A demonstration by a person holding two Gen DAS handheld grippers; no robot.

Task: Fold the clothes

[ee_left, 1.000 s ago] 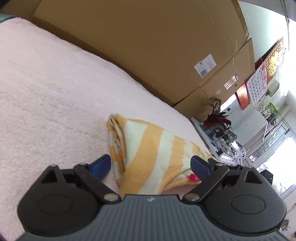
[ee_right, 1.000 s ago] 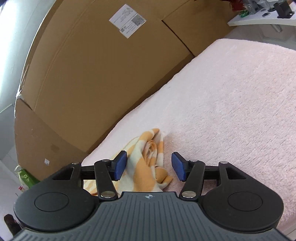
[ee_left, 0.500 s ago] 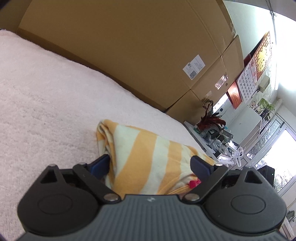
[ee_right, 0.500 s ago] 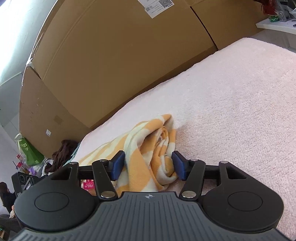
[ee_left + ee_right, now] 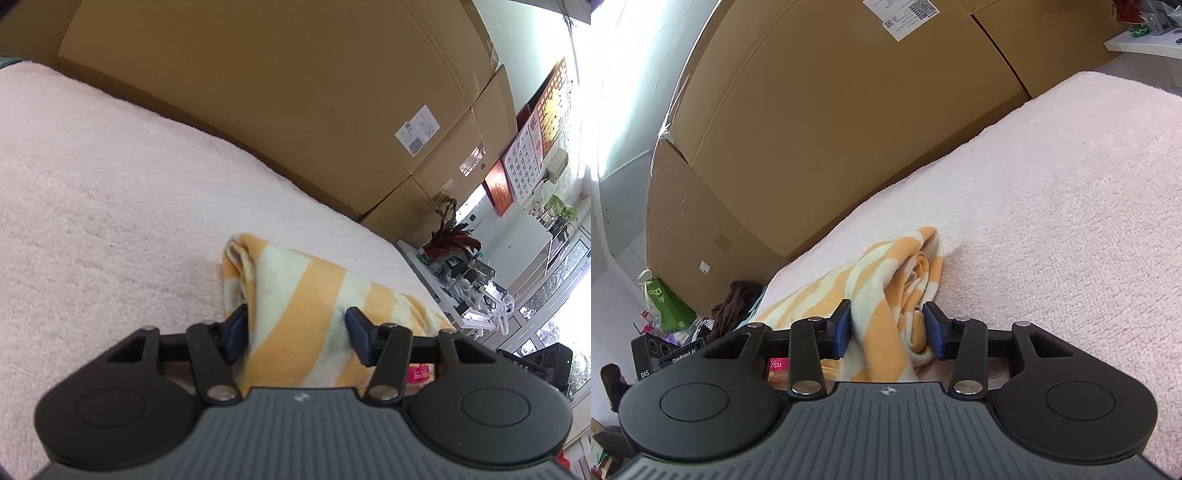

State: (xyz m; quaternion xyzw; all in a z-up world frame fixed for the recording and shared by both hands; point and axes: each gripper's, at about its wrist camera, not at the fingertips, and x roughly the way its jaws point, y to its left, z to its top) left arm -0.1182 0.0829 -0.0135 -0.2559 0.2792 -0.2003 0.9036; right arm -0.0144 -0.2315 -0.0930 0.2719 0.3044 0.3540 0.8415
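Note:
A folded orange-and-cream striped garment (image 5: 295, 280) lies on a pale pink fleece surface (image 5: 110, 184). My left gripper (image 5: 297, 334) straddles one end of it. Its jaws are closing, and both blue pads (image 5: 236, 330) press into the cloth. In the right wrist view the same garment (image 5: 882, 269) shows its rolled end on the fleece (image 5: 1052, 221). My right gripper (image 5: 888, 330) has that end between its closing jaws, with the blue pads (image 5: 932, 332) squeezing the folds from both sides.
Large cardboard boxes (image 5: 295, 110) stand as a wall along the far edge of the surface. A white shelf with a red plant (image 5: 450, 240) sits beyond the right end. At the left end are dark clothes (image 5: 735, 302), a green bag (image 5: 665, 306) and a seated person (image 5: 613, 384).
Both grippers have narrowed from standing wide around the garment's ends to pinching the cloth. Each has edged forward, so more of the garment lies between its fingers.

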